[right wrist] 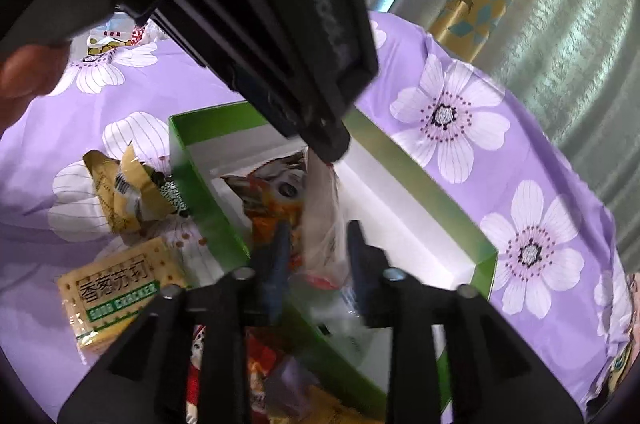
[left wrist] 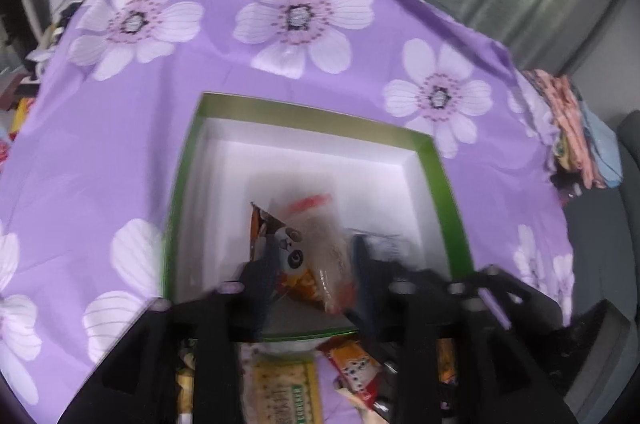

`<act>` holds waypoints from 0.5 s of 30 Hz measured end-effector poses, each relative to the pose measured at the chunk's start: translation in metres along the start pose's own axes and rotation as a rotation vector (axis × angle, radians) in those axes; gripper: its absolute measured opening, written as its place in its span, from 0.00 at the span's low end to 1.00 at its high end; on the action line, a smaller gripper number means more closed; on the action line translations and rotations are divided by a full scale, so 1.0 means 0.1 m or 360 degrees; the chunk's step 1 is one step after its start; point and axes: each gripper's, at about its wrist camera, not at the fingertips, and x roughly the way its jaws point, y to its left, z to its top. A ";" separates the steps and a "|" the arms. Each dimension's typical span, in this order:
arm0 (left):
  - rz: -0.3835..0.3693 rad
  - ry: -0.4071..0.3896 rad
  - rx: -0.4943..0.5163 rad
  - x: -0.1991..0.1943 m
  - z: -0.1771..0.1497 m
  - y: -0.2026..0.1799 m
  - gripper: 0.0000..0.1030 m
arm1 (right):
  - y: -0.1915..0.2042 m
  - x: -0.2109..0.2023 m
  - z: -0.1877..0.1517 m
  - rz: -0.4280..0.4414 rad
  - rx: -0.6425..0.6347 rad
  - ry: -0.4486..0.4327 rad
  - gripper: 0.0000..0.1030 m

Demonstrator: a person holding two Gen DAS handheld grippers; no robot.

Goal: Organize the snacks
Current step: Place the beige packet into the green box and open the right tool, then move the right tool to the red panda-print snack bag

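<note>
Outside the green box [right wrist: 208, 216], on the left, a yellow pack [right wrist: 120, 196] and a cracker pack [right wrist: 116, 300] still wait on the purple cloth [right wrist: 460, 184]. The left hand-held gripper [left wrist: 316, 264] holds two snack bags [left wrist: 308, 256] over the box. The right hand-held gripper [right wrist: 316, 244] looks half open around the clear bag [right wrist: 324, 224]; I cannot tell if it grips.

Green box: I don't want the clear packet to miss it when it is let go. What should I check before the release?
1. Left gripper holds the clear snack packet: ok, the packet hangs from its tips.
2. Packet is over the green box: ok.
3. Landing spot is free: not ok, the orange panda packet leans right beside it inside the box.
4. Right gripper is off the packet: cannot tell. Its fingers flank the packet, and any contact is blurred.
5. All snacks are boxed: not ok, the cracker pack lies outside on the purple cloth.
</note>
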 end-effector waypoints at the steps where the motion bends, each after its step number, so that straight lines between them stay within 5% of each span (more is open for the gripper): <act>1: 0.0027 -0.0019 -0.0002 -0.03 0.00 0.01 0.75 | -0.01 -0.05 -0.02 0.0006 0.0033 -0.0010 0.44; 2: 0.0061 -0.0057 0.0008 -0.10 -0.03 0.02 0.81 | -0.03 -0.09 -0.03 0.0015 0.0060 -0.0015 0.46; 15: 0.0327 -0.0171 0.0165 -0.52 -0.55 0.06 0.82 | -0.05 -0.61 -0.38 0.0108 0.0499 0.0040 0.54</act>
